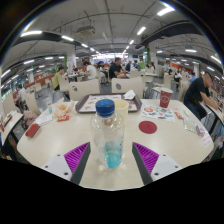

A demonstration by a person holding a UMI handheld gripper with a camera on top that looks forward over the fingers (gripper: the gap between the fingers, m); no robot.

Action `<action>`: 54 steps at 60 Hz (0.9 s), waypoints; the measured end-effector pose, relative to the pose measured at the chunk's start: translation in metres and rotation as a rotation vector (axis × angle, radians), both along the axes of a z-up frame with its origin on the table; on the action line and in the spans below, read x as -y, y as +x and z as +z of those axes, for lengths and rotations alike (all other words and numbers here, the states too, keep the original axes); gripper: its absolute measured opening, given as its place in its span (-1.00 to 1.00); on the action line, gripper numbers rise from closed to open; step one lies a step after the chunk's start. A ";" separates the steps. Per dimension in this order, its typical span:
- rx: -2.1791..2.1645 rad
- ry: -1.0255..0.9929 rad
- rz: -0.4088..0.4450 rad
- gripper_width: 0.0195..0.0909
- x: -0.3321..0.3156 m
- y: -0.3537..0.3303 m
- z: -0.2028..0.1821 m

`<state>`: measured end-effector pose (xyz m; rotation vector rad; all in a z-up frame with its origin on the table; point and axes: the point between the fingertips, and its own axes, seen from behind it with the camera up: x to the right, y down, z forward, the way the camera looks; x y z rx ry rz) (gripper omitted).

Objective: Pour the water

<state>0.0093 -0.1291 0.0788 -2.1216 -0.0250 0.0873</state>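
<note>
Clear bottle (107, 137) with blue cap (105, 107); cream table (150, 148); red coaster (148, 127).

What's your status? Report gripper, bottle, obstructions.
Gripper open. Water bottle, blue cap on, upright on the table between the fingers, gaps both sides. Red coaster beyond, clear of path.

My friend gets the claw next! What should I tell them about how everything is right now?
Claw: open. The water bottle with the blue cap stands upright on the white table between the two fingers, with a gap at either side.
Other things: a red cup stands beyond the bottle, farther back on the table; a round red coaster lies nearer, just ahead of the fingers.
Done: claw lined up around the bottle.
Left: close on the bottle, lift it, and pour the water, probably into the red cup. The cap looks on, so check that first.
</note>
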 end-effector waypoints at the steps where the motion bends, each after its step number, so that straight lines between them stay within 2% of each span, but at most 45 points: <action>1: -0.002 0.009 -0.004 0.81 -0.005 -0.001 0.000; 6: 0.008 0.046 -0.003 0.60 -0.027 -0.008 -0.004; 14: 0.013 0.071 -0.026 0.08 -0.050 -0.010 -0.016; 17: 0.009 0.084 -0.020 0.03 -0.054 -0.013 -0.014; 27: 0.046 0.097 -0.015 -0.40 -0.057 -0.013 -0.014; 37: 0.087 0.086 0.014 -0.46 -0.060 -0.020 -0.003; 47: -0.035 0.157 0.072 -0.46 -0.090 -0.060 0.059; 54: -0.254 0.197 0.067 -0.46 -0.129 -0.086 0.113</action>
